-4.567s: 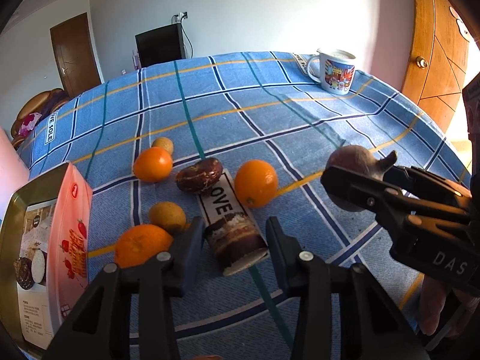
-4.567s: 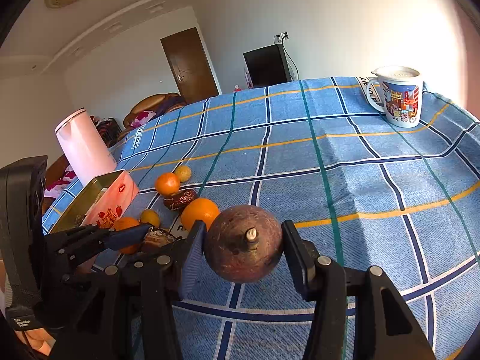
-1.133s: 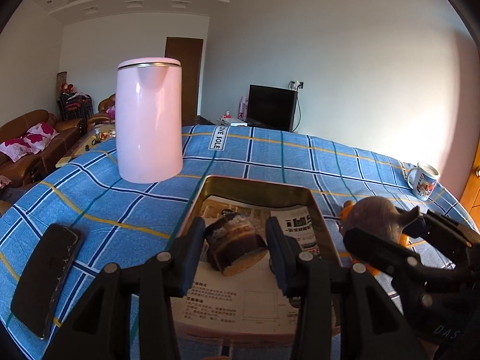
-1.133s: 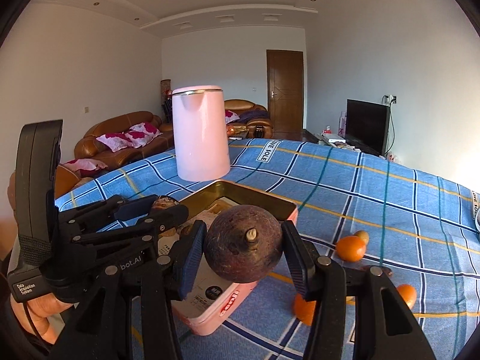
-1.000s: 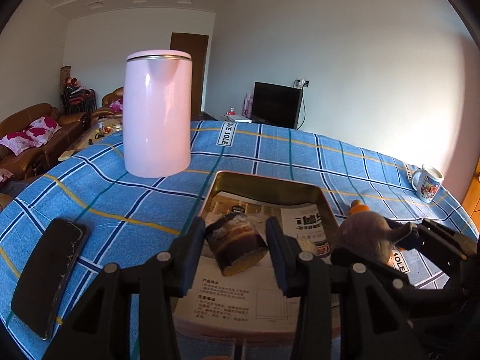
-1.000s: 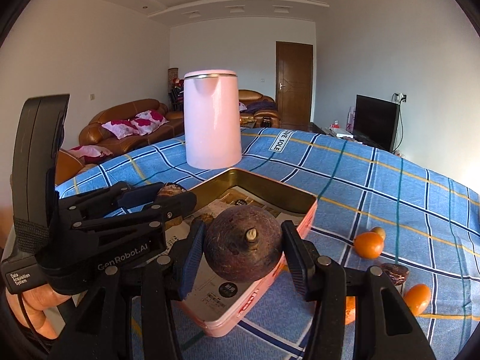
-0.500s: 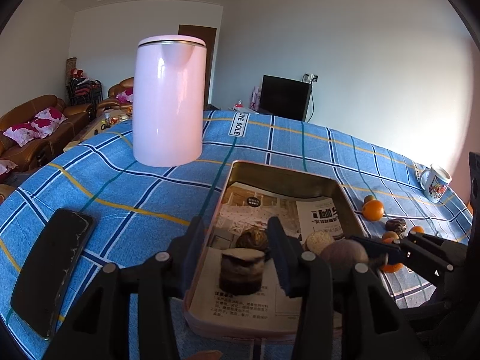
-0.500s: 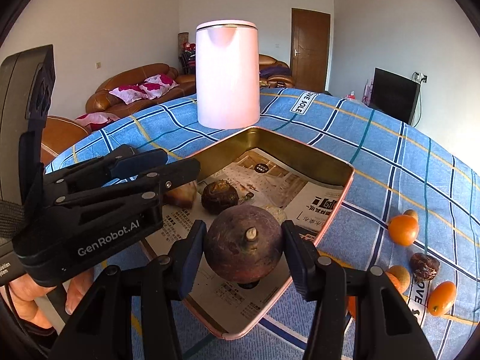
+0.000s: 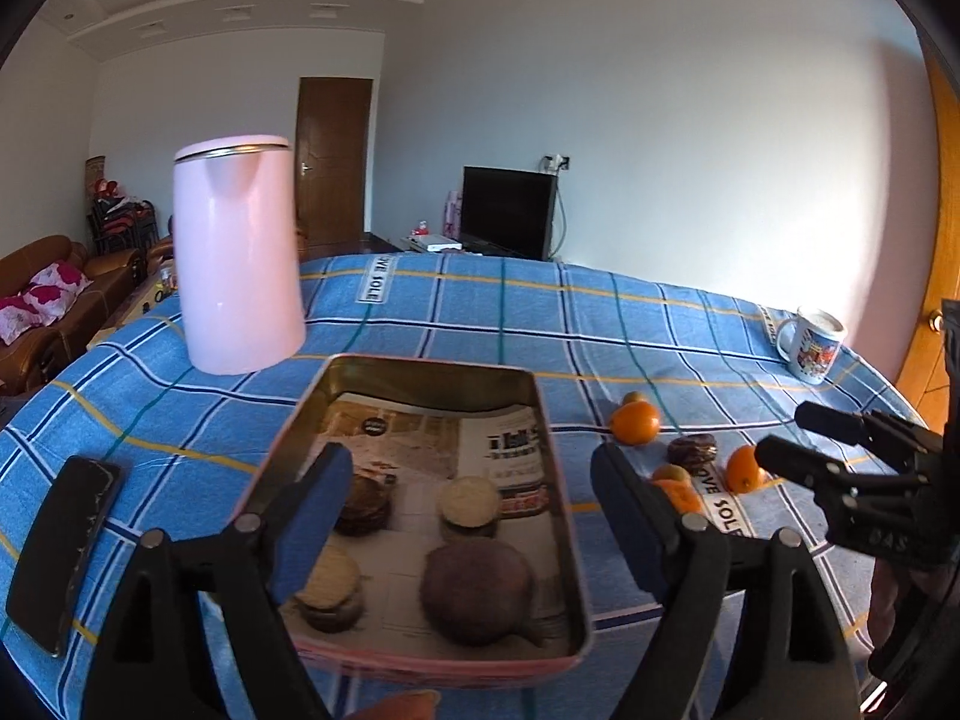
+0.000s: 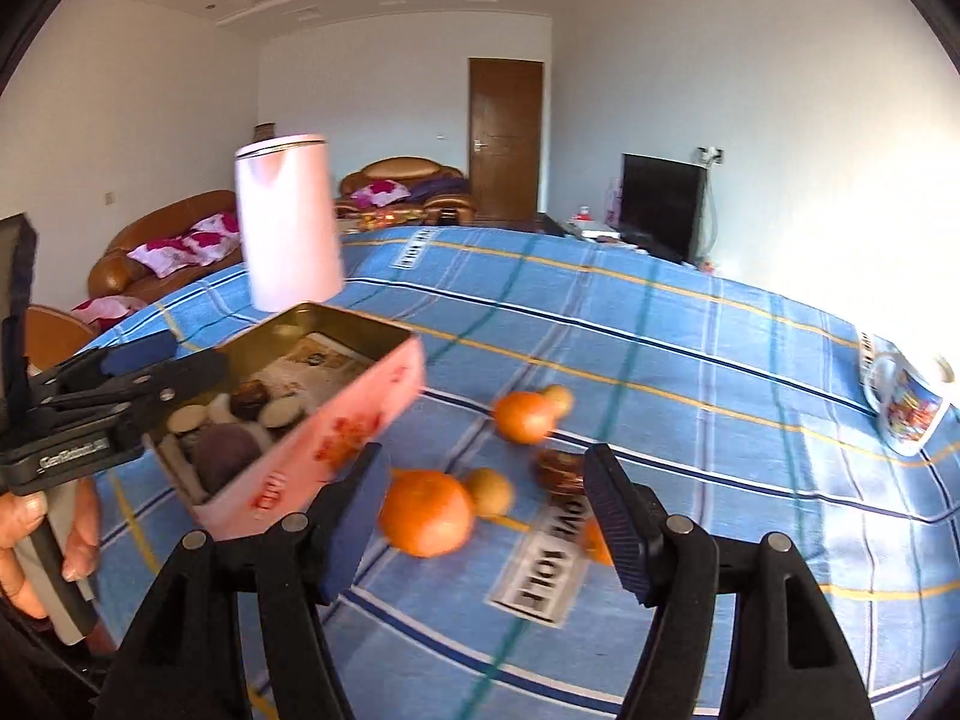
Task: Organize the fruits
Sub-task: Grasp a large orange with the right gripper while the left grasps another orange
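Note:
The pink tin (image 9: 432,367) with a gold inside and paper lining holds a round dark purple fruit (image 9: 477,591) and several cut brown-and-cream pieces (image 9: 330,588). My left gripper (image 9: 471,516) hovers over the tin's near end, its jaws opening, with nothing between the pads. My right gripper (image 10: 483,498) is to the right of the tin (image 10: 336,426), over the loose fruit, jaws opening and empty. Below it lie a big orange (image 10: 426,513), a second orange (image 10: 522,417), two small yellowish fruits (image 10: 489,492) and a dark brown fruit (image 10: 558,468).
A pink kettle (image 9: 237,252) stands behind the tin. A black phone (image 9: 60,546) lies at the left on the blue checked cloth (image 9: 600,324). A printed mug (image 9: 810,345) stands at the far right. A hand (image 10: 60,540) holds the left gripper (image 10: 192,354).
Both grippers have opened and let go: the cut piece and the round purple fruit now lie in the tin. The right gripper has swung right, away from the tin, over the loose fruit.

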Tool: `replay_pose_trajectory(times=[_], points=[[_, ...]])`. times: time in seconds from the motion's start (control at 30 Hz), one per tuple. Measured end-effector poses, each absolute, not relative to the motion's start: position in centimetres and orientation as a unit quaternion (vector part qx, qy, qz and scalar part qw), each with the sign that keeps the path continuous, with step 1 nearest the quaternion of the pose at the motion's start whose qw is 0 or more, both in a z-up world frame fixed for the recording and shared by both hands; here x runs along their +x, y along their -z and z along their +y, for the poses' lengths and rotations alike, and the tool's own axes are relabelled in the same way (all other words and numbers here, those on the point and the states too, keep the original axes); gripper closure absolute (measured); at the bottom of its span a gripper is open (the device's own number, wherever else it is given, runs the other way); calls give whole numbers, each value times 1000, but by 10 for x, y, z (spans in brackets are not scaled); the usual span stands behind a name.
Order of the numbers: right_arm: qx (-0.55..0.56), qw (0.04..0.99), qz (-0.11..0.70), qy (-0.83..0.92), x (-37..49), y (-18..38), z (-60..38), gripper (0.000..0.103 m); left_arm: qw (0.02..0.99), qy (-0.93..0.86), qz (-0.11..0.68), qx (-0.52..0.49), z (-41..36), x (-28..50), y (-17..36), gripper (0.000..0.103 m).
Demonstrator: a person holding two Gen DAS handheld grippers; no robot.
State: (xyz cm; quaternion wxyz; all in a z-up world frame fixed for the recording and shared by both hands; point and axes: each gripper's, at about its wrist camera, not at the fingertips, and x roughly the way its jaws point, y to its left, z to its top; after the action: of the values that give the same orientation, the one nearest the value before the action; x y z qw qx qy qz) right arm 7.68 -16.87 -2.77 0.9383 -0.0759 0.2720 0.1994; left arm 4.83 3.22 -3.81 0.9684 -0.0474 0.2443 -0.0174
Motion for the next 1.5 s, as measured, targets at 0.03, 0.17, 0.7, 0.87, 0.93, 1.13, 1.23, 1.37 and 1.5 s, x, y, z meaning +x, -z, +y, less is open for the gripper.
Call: replay_pose_trajectory(times=[0.03, 0.17, 0.7, 0.87, 0.93, 1.13, 1.23, 1.37, 1.5], points=[[-71, 942, 275, -179, 81, 29, -181, 35, 967, 28, 249, -41, 22, 51, 39, 19], [-40, 945, 298, -130, 101, 36, -214, 35, 963, 54, 265, -11, -15, 61, 44, 19], [-26, 904, 398, -154, 137, 68, -215, 43, 938, 104, 327, 47, -66, 88, 61, 21], [-28, 895, 413, -166, 141, 73, -212, 61, 925, 119, 356, 57, -73, 95, 69, 37], [-27, 895, 412, -167, 140, 73, -212, 62, 920, 124, 369, 49, -73, 100, 72, 42], [-20, 896, 409, -172, 139, 71, -214, 62, 916, 116, 382, 47, -72, 109, 75, 43], [-20, 898, 404, -173, 137, 70, -214, 62, 915, 113, 384, 54, -74, 110, 76, 43], [-16, 905, 388, -173, 132, 66, -217, 62, 917, 113, 379, 46, -70, 110, 74, 54], [-17, 915, 367, -170, 126, 60, -218, 62, 918, 119, 377, 40, -68, 109, 73, 54]])
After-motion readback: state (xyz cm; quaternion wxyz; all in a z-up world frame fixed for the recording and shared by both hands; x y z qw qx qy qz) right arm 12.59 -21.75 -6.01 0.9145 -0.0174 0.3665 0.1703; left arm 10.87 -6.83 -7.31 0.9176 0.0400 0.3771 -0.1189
